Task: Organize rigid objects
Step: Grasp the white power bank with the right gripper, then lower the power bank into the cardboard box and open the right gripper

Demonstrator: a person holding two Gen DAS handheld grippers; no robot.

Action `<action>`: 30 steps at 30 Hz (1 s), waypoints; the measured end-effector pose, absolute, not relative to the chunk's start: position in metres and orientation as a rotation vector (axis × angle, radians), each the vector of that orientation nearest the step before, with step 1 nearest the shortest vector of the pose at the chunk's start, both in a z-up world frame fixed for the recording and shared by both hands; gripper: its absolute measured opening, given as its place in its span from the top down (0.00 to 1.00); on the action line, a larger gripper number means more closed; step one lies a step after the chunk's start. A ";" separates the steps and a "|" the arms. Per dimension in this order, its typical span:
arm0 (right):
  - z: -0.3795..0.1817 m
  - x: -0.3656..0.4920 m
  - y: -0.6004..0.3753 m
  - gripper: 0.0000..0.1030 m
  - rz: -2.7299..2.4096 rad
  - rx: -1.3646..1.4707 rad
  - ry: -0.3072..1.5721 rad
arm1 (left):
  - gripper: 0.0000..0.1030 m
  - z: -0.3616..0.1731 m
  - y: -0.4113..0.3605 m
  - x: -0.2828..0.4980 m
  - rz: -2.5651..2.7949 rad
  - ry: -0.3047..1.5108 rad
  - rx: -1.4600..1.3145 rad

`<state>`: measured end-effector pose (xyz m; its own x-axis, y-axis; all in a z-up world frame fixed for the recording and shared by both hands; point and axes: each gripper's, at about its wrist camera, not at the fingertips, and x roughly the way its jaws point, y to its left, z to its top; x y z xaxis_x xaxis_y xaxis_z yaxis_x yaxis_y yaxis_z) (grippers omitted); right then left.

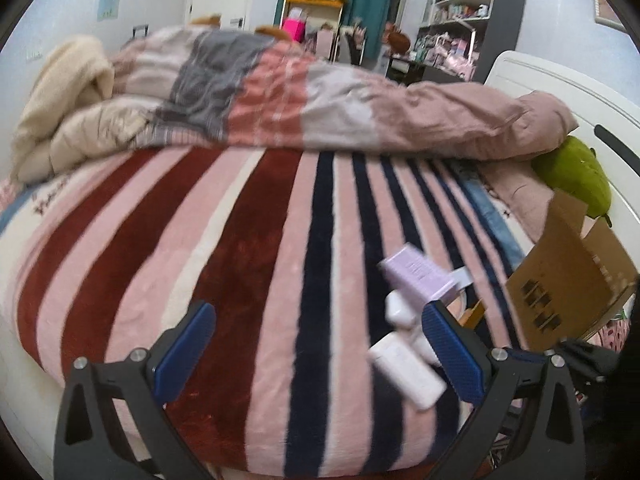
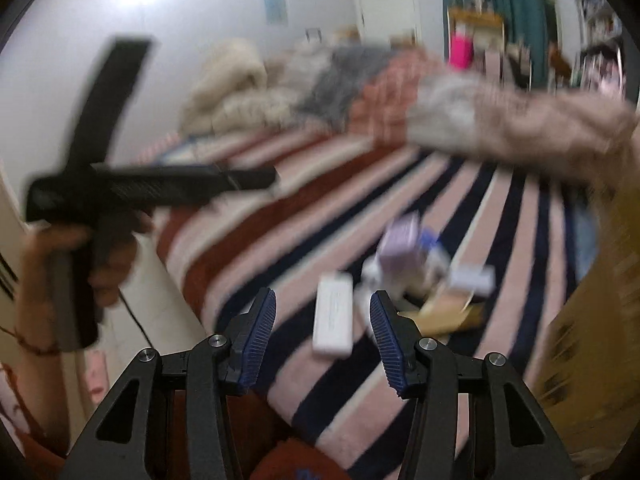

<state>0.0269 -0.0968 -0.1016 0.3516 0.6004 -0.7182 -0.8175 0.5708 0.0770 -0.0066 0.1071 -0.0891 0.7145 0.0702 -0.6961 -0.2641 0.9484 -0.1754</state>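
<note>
Bed (image 1: pixel 240 240): striped blanket, clutter at its right side.
Charger (image 2: pixel 334 316): white, just ahead between right tool (image 2: pixel 323 336) fingers, long axis pointing away.
Left tool (image 1: pixel 316 352): apart, empty, charger rightward.
Right tool: apart, empty, nearer.

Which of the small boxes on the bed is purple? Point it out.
The lilac box, lying farthest up the striped blanket. The flat white box and the small white case nearer the left gripper are plain white.
</note>
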 end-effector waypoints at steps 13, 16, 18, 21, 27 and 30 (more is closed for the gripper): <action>-0.175 0.070 -0.048 0.70 0.903 -0.344 0.994 | 0.01 -0.121 0.127 -0.005 0.179 0.802 -0.304; -0.169 0.068 -0.043 0.70 0.896 -0.367 0.957 | 0.01 -0.117 0.126 -0.002 0.083 0.802 -0.341; -0.151 0.062 -0.047 0.70 0.937 -0.350 0.914 | 0.01 -0.107 0.120 0.004 -0.023 0.790 -0.377; -0.115 0.054 -0.054 0.70 0.981 -0.333 0.831 | 0.06 -0.076 0.096 0.016 -0.157 0.758 -0.336; -0.036 0.044 -0.096 0.70 0.997 -0.281 0.641 | 0.50 -0.014 0.032 0.052 -0.441 0.728 -0.299; -0.011 0.045 -0.126 0.70 0.945 -0.266 0.577 | 0.63 0.007 -0.010 0.080 -0.555 0.730 -0.283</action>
<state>0.0446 -0.1263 -0.0108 0.4500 0.6850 -0.5729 -0.8225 0.5678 0.0328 0.0799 -0.0099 0.0071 0.6111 -0.5690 -0.5502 0.3779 0.8205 -0.4289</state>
